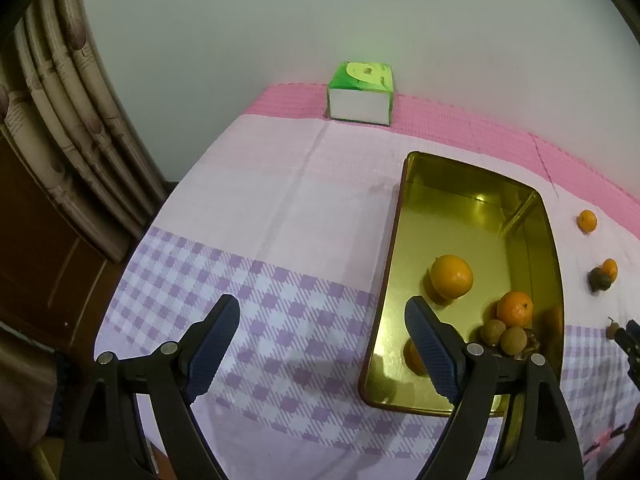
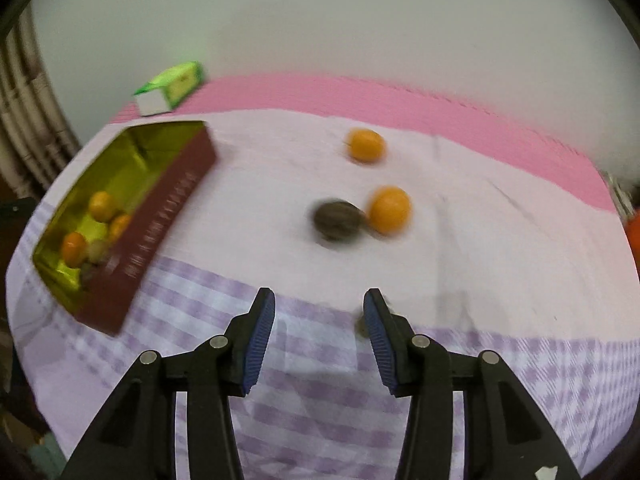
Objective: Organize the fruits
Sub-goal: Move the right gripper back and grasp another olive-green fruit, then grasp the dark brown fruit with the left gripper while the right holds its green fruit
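Note:
A gold tin tray (image 1: 404, 240) with dark red outer walls holds two oranges (image 1: 452, 275), two small brown fruits (image 1: 514, 339) and a third orange half hidden behind my left gripper's right finger. My left gripper (image 1: 320, 304) hangs open over the checked cloth by the tray's left wall, nothing between its pads. The right wrist view is blurred. In it my right gripper (image 2: 319, 300) is open and empty above the cloth. Ahead of it lie two oranges (image 2: 390, 209) and a dark round fruit (image 2: 338, 220). The tray (image 2: 160, 220) lies to its left.
A green tissue box (image 1: 360, 94) stands at the table's far edge against the pale wall. A small brown scrap (image 2: 361, 326) lies by the right gripper's right finger. Curtains and dark wooden furniture (image 1: 48, 208) are off the table's left side.

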A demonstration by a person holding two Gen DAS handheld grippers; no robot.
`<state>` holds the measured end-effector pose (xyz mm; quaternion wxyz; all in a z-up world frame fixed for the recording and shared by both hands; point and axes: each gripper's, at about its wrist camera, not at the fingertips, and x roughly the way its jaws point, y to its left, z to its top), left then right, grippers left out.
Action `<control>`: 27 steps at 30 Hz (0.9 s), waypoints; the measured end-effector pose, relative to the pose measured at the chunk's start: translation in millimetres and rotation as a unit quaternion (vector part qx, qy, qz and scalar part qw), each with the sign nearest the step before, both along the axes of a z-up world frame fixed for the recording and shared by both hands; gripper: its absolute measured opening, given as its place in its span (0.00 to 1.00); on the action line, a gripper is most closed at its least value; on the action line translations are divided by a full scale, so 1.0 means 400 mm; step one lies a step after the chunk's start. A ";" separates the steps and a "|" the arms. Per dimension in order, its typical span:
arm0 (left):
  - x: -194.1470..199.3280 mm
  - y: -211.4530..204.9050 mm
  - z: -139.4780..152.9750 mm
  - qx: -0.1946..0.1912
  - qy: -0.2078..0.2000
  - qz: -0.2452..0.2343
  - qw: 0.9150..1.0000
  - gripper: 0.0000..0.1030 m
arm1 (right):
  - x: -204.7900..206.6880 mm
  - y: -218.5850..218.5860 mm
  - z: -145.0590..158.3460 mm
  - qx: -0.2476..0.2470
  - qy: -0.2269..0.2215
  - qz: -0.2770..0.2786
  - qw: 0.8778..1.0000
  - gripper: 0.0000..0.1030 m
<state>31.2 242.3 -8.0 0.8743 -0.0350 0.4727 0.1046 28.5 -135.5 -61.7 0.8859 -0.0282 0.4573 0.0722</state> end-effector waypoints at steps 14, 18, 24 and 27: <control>0.009 -0.017 -0.028 0.016 0.012 -0.010 1.000 0.82 | 0.015 -0.060 -0.076 0.018 0.015 -0.032 0.999 0.27; 0.012 -0.034 -0.032 0.024 0.013 -0.020 0.999 0.82 | 0.018 -0.061 -0.085 0.017 0.011 -0.029 0.999 0.23; 0.012 -0.108 -0.007 0.028 -0.001 -0.053 0.998 0.82 | 0.024 -0.060 -0.086 0.013 0.000 -0.020 1.000 0.23; 0.022 -0.167 0.008 0.015 -0.005 -0.079 0.997 0.82 | 0.030 -0.077 -0.086 0.010 -0.005 -0.026 1.000 0.23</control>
